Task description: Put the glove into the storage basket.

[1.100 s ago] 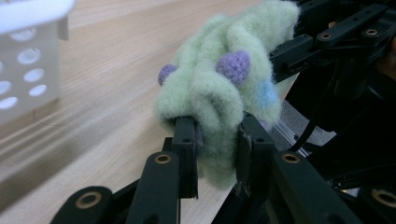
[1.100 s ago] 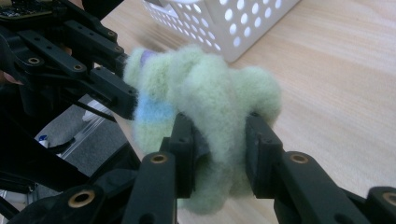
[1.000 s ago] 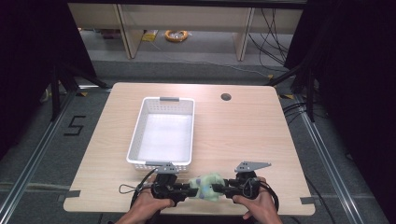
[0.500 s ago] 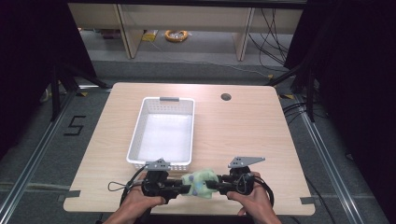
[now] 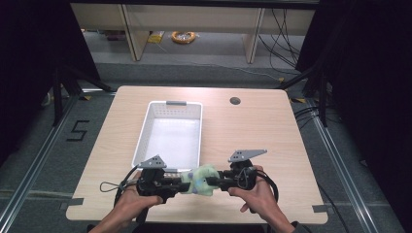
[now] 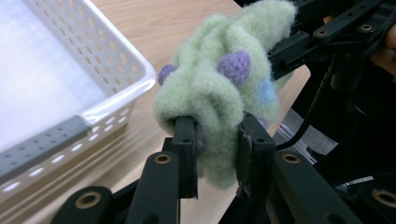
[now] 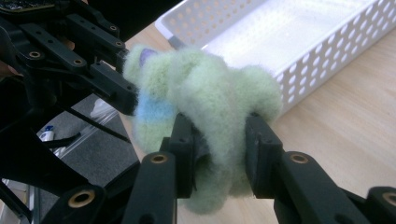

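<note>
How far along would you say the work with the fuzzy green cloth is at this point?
Done: both grippers, left and right, are shut on the green cloth, which is lifted at the table's near edge. In hand: holding it between them. Probably left: getting it into the white basket, whose inside looks empty.

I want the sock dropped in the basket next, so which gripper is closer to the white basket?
Left. The left gripper sits just below the white basket's near end; the right gripper is off beyond its near right corner.

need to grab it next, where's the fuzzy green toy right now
In the high view the fuzzy green toy sits near the table's front edge, clamped between the left hand-held gripper and right hand-held gripper, just before the white basket.
</note>
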`<state>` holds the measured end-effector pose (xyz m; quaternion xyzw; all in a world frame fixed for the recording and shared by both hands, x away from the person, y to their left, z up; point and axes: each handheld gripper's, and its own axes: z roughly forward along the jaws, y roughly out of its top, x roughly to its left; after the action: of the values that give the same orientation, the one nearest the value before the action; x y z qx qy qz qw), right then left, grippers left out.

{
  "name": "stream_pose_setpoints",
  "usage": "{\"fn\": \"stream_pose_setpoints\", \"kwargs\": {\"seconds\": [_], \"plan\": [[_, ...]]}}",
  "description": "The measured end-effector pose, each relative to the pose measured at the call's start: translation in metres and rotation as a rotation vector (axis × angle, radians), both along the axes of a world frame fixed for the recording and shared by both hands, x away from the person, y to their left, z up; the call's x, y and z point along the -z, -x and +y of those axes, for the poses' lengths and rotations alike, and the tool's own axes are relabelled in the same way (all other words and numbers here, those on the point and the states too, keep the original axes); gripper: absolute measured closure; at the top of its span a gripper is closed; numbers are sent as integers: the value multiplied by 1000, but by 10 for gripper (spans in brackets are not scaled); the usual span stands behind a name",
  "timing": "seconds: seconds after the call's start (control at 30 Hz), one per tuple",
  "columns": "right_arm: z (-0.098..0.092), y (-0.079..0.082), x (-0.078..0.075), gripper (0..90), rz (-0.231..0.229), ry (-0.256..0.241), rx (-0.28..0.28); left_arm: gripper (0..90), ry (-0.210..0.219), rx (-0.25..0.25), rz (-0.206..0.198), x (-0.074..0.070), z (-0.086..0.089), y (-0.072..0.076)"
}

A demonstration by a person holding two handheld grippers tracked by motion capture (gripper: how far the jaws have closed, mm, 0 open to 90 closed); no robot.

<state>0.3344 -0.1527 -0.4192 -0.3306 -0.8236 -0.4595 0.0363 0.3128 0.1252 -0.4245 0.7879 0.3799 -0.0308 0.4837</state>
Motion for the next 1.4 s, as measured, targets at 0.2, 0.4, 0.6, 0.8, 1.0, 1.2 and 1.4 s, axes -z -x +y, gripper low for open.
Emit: {"fn": "stream_pose_setpoints", "kwargs": {"seconds": [0.2,0.4,0.6,0.8,1.0,1.2,1.4], "plan": [[11,-8,-10,688,-9,30,-4,717,-9,-16,9,-9,9,-6],[21,-19,-16,688,-21,46,-21,717,-16,-22,31,-14,19,-14],[33,-32,-21,688,2,38,-20,717,-20,-47,39,-20,29,-26],[48,-49,-24,688,10,48,-13,717,-41,-75,45,-25,39,-40],[61,-66,-25,688,35,64,-6,717,-61,-92,74,-25,49,-58],[74,-86,-22,688,56,79,5,717,-83,-115,94,-23,57,-77],[88,-104,-10,687,82,97,27,716,-108,-138,136,-13,64,-97]]}}
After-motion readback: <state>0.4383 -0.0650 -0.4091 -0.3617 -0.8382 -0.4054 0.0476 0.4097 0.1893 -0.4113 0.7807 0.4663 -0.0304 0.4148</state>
